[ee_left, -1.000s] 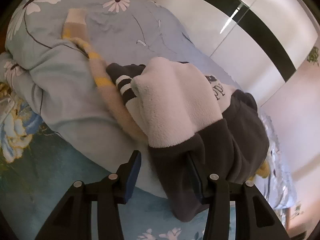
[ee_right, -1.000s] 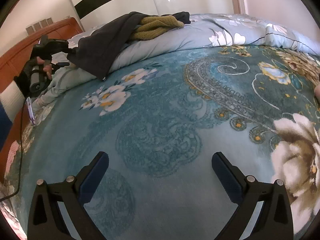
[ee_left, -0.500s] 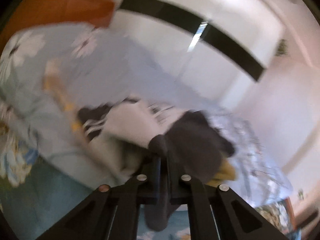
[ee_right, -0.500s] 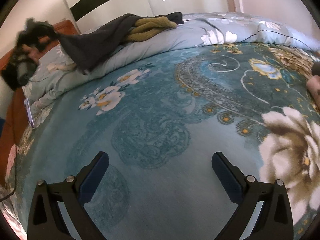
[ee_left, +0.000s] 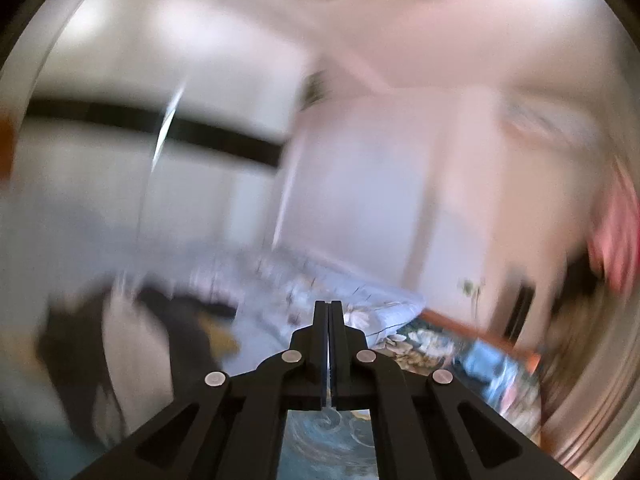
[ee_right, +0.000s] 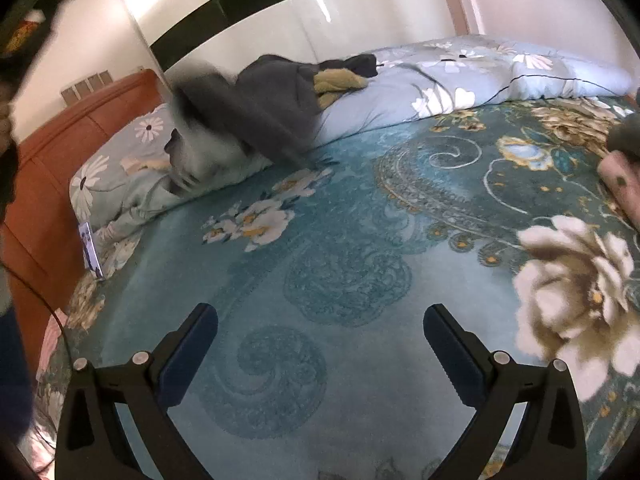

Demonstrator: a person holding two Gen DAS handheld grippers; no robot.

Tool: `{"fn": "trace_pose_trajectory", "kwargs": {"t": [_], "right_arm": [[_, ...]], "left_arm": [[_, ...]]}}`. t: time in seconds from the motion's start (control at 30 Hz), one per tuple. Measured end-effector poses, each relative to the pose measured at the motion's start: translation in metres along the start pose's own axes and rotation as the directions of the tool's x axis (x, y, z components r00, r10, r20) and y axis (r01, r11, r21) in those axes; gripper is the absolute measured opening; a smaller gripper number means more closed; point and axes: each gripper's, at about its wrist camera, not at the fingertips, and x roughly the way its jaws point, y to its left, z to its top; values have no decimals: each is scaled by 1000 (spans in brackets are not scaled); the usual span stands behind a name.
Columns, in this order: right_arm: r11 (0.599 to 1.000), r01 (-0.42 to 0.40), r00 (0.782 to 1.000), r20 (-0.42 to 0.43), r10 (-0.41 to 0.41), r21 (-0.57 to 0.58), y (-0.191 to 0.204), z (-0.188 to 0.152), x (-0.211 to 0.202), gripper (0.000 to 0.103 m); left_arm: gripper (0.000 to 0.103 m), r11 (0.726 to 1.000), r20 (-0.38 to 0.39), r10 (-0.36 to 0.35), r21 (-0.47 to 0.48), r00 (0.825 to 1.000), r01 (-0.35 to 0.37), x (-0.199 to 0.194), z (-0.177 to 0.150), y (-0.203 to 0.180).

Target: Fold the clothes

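Since the earlier frames, the left gripper (ee_left: 329, 308) was found swung up and away from the pile, its view heavily blurred and now showing wall and ceiling instead of bedding. Its jaws were seen pressed together; whether cloth was pinched between them could not be told from that view, since no fabric was visible at the tips. In the right wrist view the dark garment (ee_right: 256, 116) was seen streaked with motion, one end lifted toward the upper left and the other trailing on the quilt (ee_right: 460, 80) by the mustard garment (ee_right: 336, 84). It was judged likely that the garment was being drawn off the pile by the left gripper.

The right gripper (ee_right: 320, 344) was seen with jaws wide apart, holding nothing, low over the teal bedspread (ee_right: 340, 240).

The step in hand was judged to be fetching a garment for folding; no fold had yet been made. The next move would call for the garment to be laid flat on the bedspread before the right gripper, and a free edge to be taken by it.
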Motion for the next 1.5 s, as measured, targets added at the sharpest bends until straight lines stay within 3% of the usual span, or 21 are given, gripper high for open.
{"fn": "trace_pose_trajectory", "kwargs": {"t": [0.3, 0.4, 0.5, 0.53, 0.63, 0.67, 0.9, 1.03, 1.1, 1.13, 1.17, 1.2, 1.23, 1.33, 1.5], "right_arm": [[997, 47, 998, -31, -45, 63, -16, -13, -2, 103], [996, 50, 998, -40, -48, 71, -21, -16, 2, 103], [996, 46, 998, -49, -42, 81, -24, -18, 9, 103], [996, 42, 998, -54, -38, 80, -24, -19, 12, 103], [997, 33, 997, -71, -28, 71, -22, -21, 22, 103], [997, 31, 997, -76, -26, 69, -23, -22, 25, 103], [996, 32, 997, -79, -26, 82, -30, -21, 32, 103], [996, 40, 996, -77, -34, 76, -33, -19, 31, 103], [996, 40, 997, -75, -34, 78, -34, -20, 30, 103], [996, 39, 997, -74, -33, 79, -34, -20, 30, 103], [996, 39, 997, -74, -33, 80, -34, -20, 29, 103], [996, 39, 997, -73, -33, 83, -35, -20, 29, 103], [995, 41, 997, -71, -35, 87, -36, -20, 27, 103], [994, 46, 997, -68, -39, 100, -38, -20, 22, 103], [992, 39, 998, -54, -32, 120, -37, -18, 12, 103]], "left_arm": [[1, 969, -77, -122, 207, 990, 136, -7, -46, -73], [1, 996, -98, -90, 11, 991, 91, 9, -65, -27], [8, 982, -125, -62, -185, 990, 38, 24, -85, 20], [17, 968, -135, -54, -248, 989, 19, 29, -91, 35], [64, 902, -167, -34, -430, 985, -42, 44, -110, 81], [68, 872, -178, -30, -486, 984, -62, 50, -117, 96], [74, 703, -150, -37, -706, 988, -81, 103, -141, 139], [74, 628, -75, -26, -777, 997, -42, 117, -140, 152], [71, 610, -62, -26, -791, 998, -33, 118, -139, 153], [60, 602, -55, -25, -798, 998, -29, 119, -138, 154], [43, 612, -53, -14, -790, 999, -33, 118, -135, 153], [36, 632, -66, 7, -773, 998, -55, 116, -132, 149], [20, 652, -77, 28, -755, 997, -77, 113, -128, 146], [13, 703, -92, 95, -699, 991, -132, 98, -114, 134], [9, 865, -7, 178, -477, 984, -160, 47, -67, 82]]}}
